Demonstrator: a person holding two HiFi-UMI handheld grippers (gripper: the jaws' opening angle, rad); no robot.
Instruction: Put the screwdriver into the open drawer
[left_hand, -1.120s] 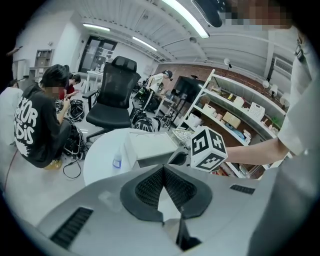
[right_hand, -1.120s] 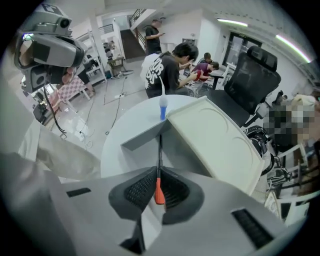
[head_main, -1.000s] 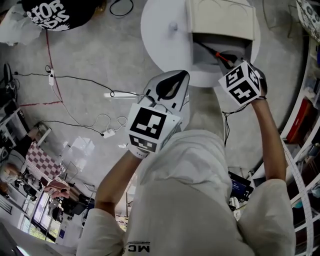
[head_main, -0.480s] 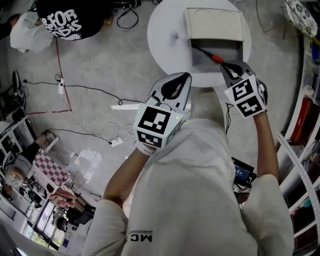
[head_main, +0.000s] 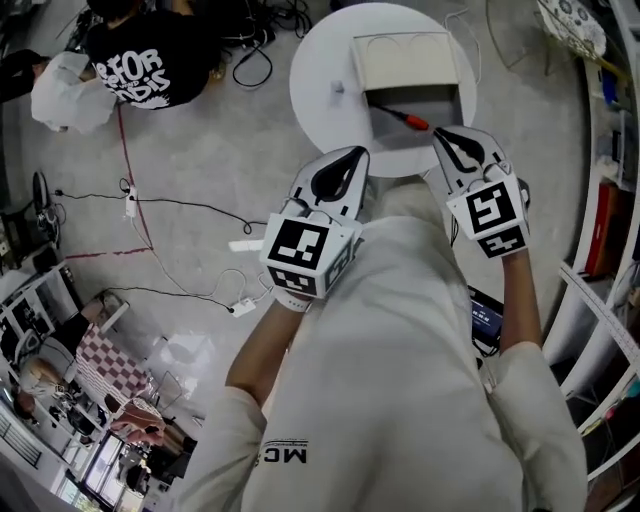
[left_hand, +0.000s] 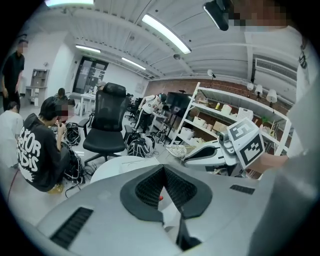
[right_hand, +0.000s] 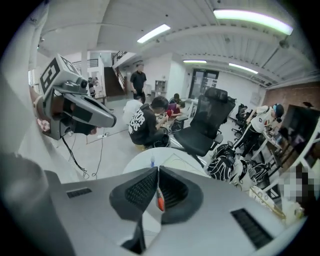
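Observation:
The screwdriver (head_main: 413, 121), with a red handle and a dark shaft, lies loose in the open drawer (head_main: 445, 108) of a cream drawer unit (head_main: 405, 58) on a round white table (head_main: 320, 60). My right gripper (head_main: 440, 135) hangs shut and empty just short of the table's near edge, apart from the drawer. In the right gripper view the red handle (right_hand: 160, 202) shows far off behind the closed jaws (right_hand: 157, 170). Left of it, also off the table, my left gripper (head_main: 362, 152) is shut with nothing in it (left_hand: 163, 169).
A small upright object (head_main: 338, 88) stands on the table left of the drawer. A seated person in a black hoodie (head_main: 150, 65) is at the far left. Cables and power strips (head_main: 235, 305) lie on the floor. Shelving (head_main: 612, 200) runs along the right.
The right gripper has drawn back from the drawer, and the screwdriver stays lying inside it. Both grippers and the head view have moved away from the table.

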